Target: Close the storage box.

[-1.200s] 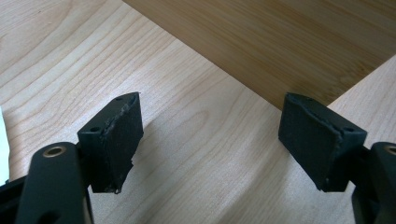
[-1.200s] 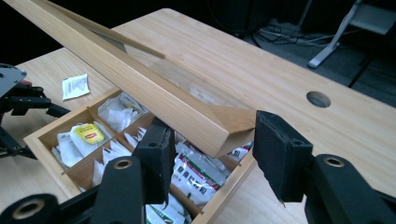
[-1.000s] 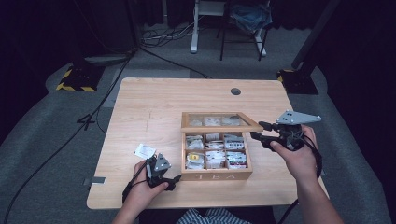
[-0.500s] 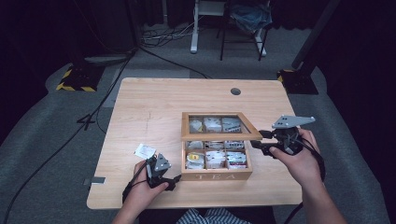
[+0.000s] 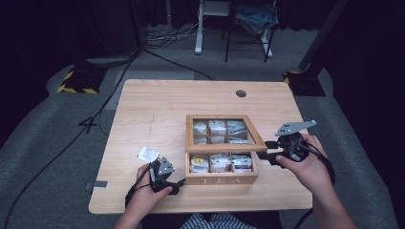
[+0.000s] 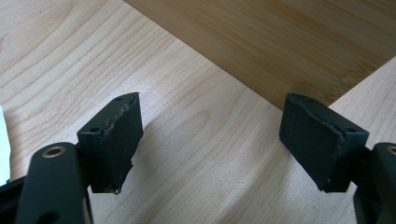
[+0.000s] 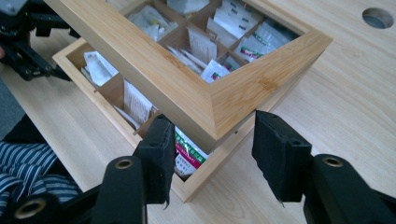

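A wooden tea box (image 5: 222, 180) marked TEA stands on the table (image 5: 157, 109), with several compartments of tea bags (image 7: 201, 44). Its windowed lid (image 5: 224, 148) is partly raised and slopes down toward the front. My right gripper (image 5: 267, 152) is at the lid's front right corner. In the right gripper view that corner (image 7: 233, 98) sits between the jaws, which have just been closing, and both pads touch its edges. My left gripper (image 5: 180, 183) rests low by the box's front left corner, open, with bare table between its pads (image 6: 119, 135).
A white tea bag packet (image 5: 148, 154) lies on the table just behind the left hand. A round cable hole (image 5: 240, 93) is at the table's far right. Cables and a yellow-black block (image 5: 76, 81) lie on the floor at far left.
The lid has swung down toward the front of the box, and the right hand has come down and nearer with it. The left hand has stayed in place.
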Available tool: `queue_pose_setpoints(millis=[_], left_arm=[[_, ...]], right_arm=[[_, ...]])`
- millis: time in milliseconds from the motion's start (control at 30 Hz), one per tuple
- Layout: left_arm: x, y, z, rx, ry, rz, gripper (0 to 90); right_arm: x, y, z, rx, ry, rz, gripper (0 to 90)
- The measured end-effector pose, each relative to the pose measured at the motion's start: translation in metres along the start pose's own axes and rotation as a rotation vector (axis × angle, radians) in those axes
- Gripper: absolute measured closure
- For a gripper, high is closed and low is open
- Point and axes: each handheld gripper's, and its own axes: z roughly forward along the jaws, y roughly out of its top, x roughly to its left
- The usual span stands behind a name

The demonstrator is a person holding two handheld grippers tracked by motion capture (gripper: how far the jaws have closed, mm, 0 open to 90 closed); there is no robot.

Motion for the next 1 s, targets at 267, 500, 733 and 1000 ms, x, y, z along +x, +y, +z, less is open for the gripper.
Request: queue_pose_setpoints(millis=[267, 500, 733, 1000], left_arm=[[0.0, 0.0, 0.0, -0.002, 0.0, 0.0, 22.0], [0.0, 0.0, 0.0, -0.001, 0.001, 0.0, 22.0], [0.0, 0.0, 0.0, -0.002, 0.001, 0.0, 21.9], [0.0, 0.0, 0.0, -0.002, 0.0, 0.0, 22.0]], right_arm=[[0.001, -0.001, 0.003, 0.04, 0.008, -0.013, 50.1], [0.002, -0.001, 0.006, 0.081, 0.012, -0.033, 50.1], [0.004, -0.002, 0.01, 0.126, 0.022, -0.046, 49.8], [0.004, -0.003, 0.016, 0.173, 0.034, -0.058, 49.5]])
